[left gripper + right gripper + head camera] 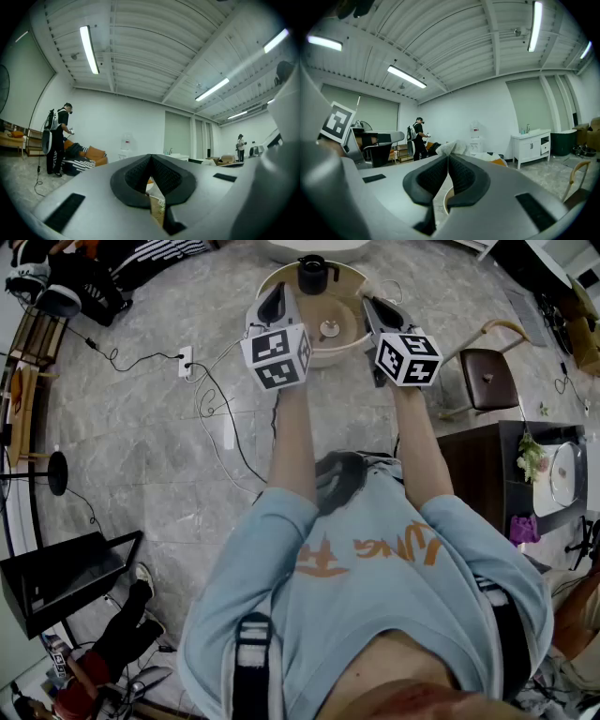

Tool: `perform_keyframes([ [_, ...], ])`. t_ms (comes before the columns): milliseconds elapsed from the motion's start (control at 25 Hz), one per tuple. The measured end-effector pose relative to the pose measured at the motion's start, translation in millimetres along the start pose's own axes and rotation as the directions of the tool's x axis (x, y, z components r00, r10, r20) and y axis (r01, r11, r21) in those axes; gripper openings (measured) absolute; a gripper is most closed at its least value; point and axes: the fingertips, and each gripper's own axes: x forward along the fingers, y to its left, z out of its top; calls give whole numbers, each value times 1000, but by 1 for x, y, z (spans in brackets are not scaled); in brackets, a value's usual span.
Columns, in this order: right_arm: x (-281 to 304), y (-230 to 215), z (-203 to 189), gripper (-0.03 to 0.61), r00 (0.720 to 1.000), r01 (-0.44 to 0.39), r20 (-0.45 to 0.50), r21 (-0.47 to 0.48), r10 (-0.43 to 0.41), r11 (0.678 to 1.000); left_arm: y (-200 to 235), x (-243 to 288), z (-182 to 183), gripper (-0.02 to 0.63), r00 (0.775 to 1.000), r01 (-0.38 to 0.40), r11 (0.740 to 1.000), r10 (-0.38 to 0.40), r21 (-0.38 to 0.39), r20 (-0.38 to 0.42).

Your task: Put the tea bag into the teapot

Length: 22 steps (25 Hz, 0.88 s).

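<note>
Head view shows both of my tools held side by side over the near rim of the round pale wooden surface [328,358], and the squat black teapot [312,273] stands at its far edge, well apart from both. The left claw [277,292] is pressed together at the tips with nothing in it; the right claw [367,304] is pressed together too. A white crumpled shape [452,146] sits just past the right tips, and I can't tell whether it is pinched there or lies further off. The tea bag I can't pick out for certain; my best guess is the small pale thing [328,330] in the middle of the surface. So I judge the pick is the step in hand: spread one claw, come down square over the bag, take it by its top so it hangs free for the pot's mouth. Around me: grey marble floor [141,456], a brown chair [487,376], tube lights [89,49] on a white ribbed ceiling [154,42]
</note>
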Motion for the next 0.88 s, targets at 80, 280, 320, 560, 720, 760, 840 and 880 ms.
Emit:
perform_keyframes([
  [80, 3, 4, 1, 21, 1000, -11, -6, -24, 11, 1000, -4, 1, 2, 23, 1000, 12, 1000, -12, 17, 0],
  [280, 3, 1, 2, 21, 999, 29, 25, 16, -29, 999, -12, 4, -4, 23, 998, 59, 997, -58, 48, -29],
  [320, 2, -1, 3, 21, 998, 45, 41, 39, -47, 998, -11, 3, -5, 23, 998, 62, 996, -60, 63, -34],
  [560, -3, -22, -4, 23, 984, 164, 48, 92, -169, 982, -4, -4, 0, 23, 996, 81, 986, -75, 148, -43],
  [720, -13, -36, -11, 23, 976, 208, 44, 129, -215, 970, 10, -13, -10, 23, 996, 74, 989, -67, 128, -60],
  [760, -12, -38, -11, 23, 975, 212, 43, 133, -219, 968, 14, -13, -11, 23, 996, 68, 990, -62, 122, -60],
  [840, -6, -38, -11, 23, 976, 206, 40, 128, -212, 970, 23, -12, -13, 23, 997, 56, 994, -50, 98, -65],
  [880, -4, -34, -12, 23, 978, 198, 35, 124, -203, 972, 25, -13, -15, 23, 996, 54, 995, -48, 82, -77],
])
